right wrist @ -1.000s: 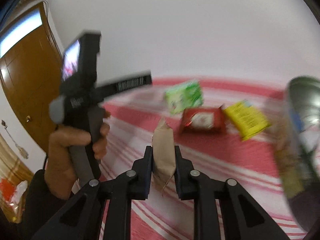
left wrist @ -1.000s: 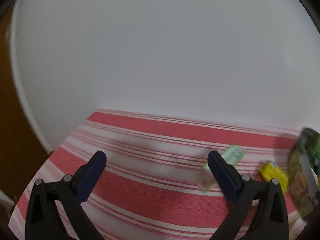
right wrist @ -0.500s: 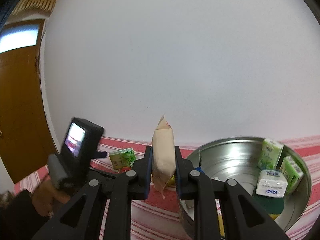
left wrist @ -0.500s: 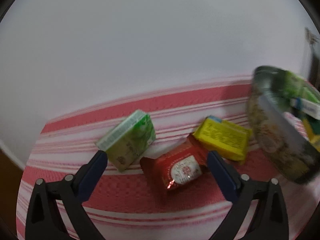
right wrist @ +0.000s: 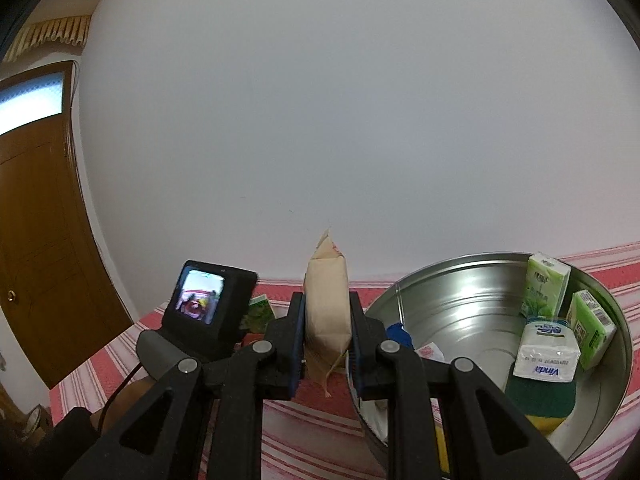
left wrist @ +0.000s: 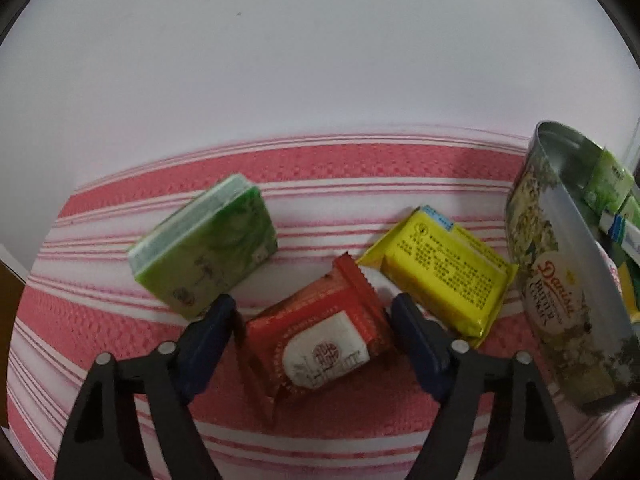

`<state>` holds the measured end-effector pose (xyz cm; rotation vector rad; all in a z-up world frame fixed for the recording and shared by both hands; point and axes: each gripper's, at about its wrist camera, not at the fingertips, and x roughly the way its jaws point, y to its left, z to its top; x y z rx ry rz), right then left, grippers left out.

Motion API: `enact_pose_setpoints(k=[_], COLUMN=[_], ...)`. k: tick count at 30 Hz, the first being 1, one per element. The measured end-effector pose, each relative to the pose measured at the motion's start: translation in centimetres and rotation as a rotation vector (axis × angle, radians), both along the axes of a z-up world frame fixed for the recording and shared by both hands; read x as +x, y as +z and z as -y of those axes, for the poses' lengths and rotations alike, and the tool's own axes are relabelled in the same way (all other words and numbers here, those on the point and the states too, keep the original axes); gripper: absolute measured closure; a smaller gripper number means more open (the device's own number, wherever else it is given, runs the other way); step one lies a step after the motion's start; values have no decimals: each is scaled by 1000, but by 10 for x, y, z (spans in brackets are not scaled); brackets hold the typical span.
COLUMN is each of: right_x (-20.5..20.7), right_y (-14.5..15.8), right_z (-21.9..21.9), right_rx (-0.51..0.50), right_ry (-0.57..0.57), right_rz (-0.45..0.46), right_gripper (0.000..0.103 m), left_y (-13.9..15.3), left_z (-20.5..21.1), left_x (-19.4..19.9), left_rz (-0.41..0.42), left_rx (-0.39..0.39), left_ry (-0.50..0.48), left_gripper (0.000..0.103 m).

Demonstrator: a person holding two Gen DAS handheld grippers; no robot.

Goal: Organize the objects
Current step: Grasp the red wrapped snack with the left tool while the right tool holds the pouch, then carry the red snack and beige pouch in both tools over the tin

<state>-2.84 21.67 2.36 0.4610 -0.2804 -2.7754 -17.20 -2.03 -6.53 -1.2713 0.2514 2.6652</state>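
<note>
While right claw [right wrist: 326, 332] grips beige packet [right wrist: 326, 312], tin rim [right wrist: 400, 292] adjacent.

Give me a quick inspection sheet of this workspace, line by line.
Surface: red-and-white striped cloth.
Job's things: green pack, red packet and yellow packet on the cloth; cookie tin holding tissue packs and a sponge.
Clutter: nothing seen.
Grippers: left hand-held gripper open around the red packet; right hand-held gripper shut on a beige packet.
Cables: thin cable below the left gripper's camera.
Surroundings: white wall, wooden door.
</note>
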Motion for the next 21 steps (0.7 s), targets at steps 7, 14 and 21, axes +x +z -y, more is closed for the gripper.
enact_pose_setpoints(k=[7, 14, 21], right_x=[1, 5, 0], right_y=[1, 16, 13], right_z=[-10, -43, -101], right_rx=[0, -25, 13], right_ry=[-36, -98, -211], right_rz=[-19, -88, -102], right_gripper=[82, 82, 82], left_y=[14, 70, 101], left_z=[18, 36, -1], left_x=[18, 59, 88], left_rz=[-56, -274, -354], left_rx=[74, 242, 279], left_ry=[28, 62, -28], left_gripper=[49, 49, 49])
